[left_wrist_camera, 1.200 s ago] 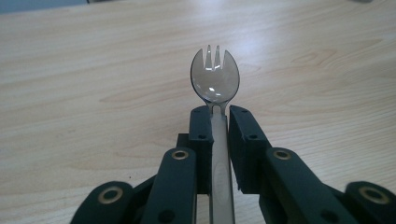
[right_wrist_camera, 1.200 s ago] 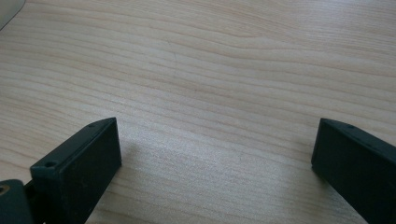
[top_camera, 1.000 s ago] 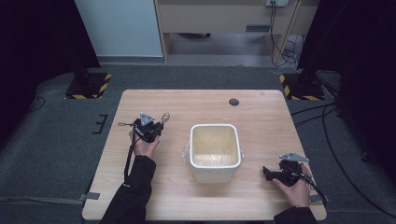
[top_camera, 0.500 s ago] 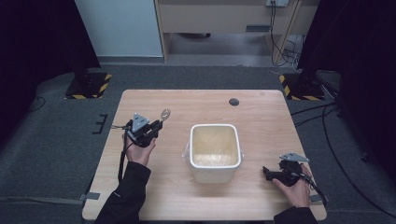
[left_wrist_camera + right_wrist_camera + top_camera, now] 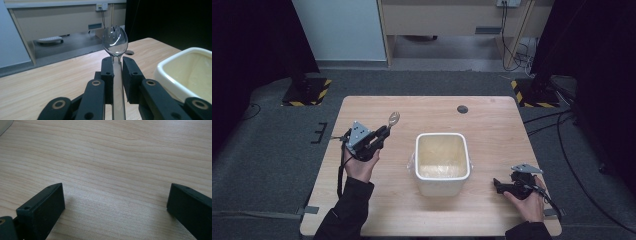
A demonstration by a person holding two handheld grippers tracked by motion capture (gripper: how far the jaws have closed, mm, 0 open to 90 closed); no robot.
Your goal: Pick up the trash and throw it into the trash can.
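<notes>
My left gripper [image 5: 384, 131] is lifted over the left half of the wooden table [image 5: 492, 125], shut on the handle of a clear plastic spork [image 5: 393, 118]. In the left gripper view the spork [image 5: 115, 43] stands upright between the black jaws of the left gripper [image 5: 117, 67], its tined bowl above them. A cream square tub [image 5: 442, 162] sits at the table's middle, to the right of that gripper; its rim [image 5: 175, 75] is in the left gripper view. My right gripper [image 5: 497, 185] rests low at the table's front right, open, with bare wood between its jaws in the right gripper view [image 5: 112, 202].
A dark round cable hole [image 5: 462, 109] is set in the table near its far edge. A crumpled bit of clear plastic [image 5: 411, 161] lies against the tub's left side. Beyond the table are grey floor, cables and a wooden cabinet.
My left gripper has risen and drifted left with the spork in it. The right gripper has stayed in place.
</notes>
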